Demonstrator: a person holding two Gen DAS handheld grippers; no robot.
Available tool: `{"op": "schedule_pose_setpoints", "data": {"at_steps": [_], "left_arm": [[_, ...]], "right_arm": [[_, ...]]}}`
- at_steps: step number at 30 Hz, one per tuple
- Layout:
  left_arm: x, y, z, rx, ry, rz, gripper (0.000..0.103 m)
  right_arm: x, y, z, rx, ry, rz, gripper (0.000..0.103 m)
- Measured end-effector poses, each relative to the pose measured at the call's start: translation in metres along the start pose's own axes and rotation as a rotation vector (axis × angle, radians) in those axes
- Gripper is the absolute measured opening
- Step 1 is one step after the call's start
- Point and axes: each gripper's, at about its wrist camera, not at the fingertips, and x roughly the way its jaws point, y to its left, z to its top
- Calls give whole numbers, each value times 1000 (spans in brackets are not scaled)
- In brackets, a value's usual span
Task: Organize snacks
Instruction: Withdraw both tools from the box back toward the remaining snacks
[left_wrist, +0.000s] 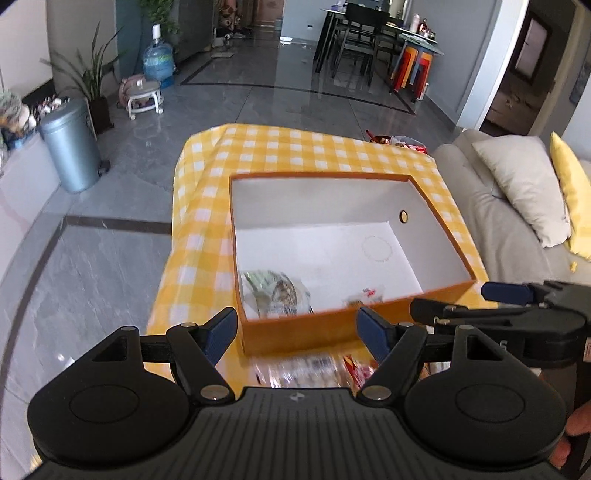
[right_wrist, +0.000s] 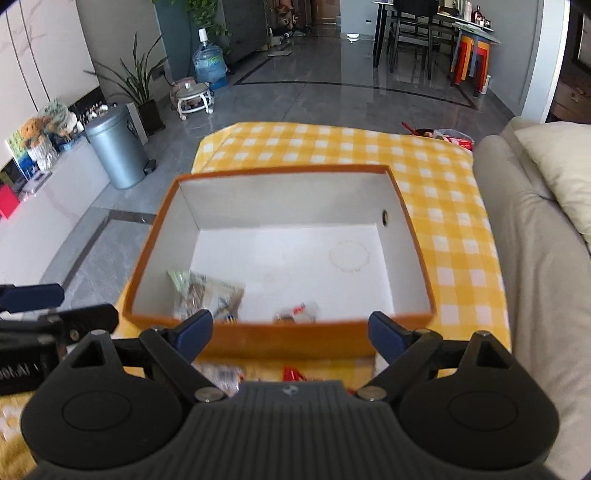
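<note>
Right now both tools stand released with nothing between their blue-padded fingers. Seen from its own camera, the left gripper (left_wrist: 297, 326) hovers just before the near wall of the orange cardboard box with a white inside (left_wrist: 439, 201), its jaws spread wide. Beneath those jaws, on the cloth just in front of the box, lie blurred clear-wrapped snack packets (left_wrist: 295, 369) and a red-and-white packet (left_wrist: 356, 367); their print cannot be read. The right gripper (right_wrist: 290, 328) is likewise spread apart and grasps nothing, level with the same near wall, and it appears at the right edge of the left view (left_wrist: 517, 306), close beside the left tool.

Inside the box, near its front left corner, rests a crinkled clear bag with green and brown print (left_wrist: 275, 293), and a small clear packet with a red mark (left_wrist: 364, 295) lies further right along the front wall. The box's right wall has a round hole (left_wrist: 403, 216).

The box sits on a yellow-and-white checked tablecloth (left_wrist: 295, 147). At the far right corner of the cloth lies a red-and-clear pile of wrappers (left_wrist: 400, 142). A pale grey sofa (left_wrist: 491, 206) with a beige cushion (left_wrist: 524, 184) stands to the right, and a round grey metal bin (left_wrist: 70, 146) stands on the dark tiled floor (left_wrist: 258, 96) to the left.
</note>
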Motion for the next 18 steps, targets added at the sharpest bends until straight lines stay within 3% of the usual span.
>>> {"op": "schedule_pose_setpoints", "data": {"at_steps": [6, 13, 18], "left_arm": [[-5, 6, -26, -45, 48, -28, 86], [-5, 11, -56, -117, 90, -57, 86], [9, 10, -76, -133, 183, -47, 85]], "right_arm": [[-17, -8, -39, 33, -36, 25, 88], [-17, -22, -87, 2, 30, 54, 88], [-17, -38, -117, 32, 75, 52, 87]]}}
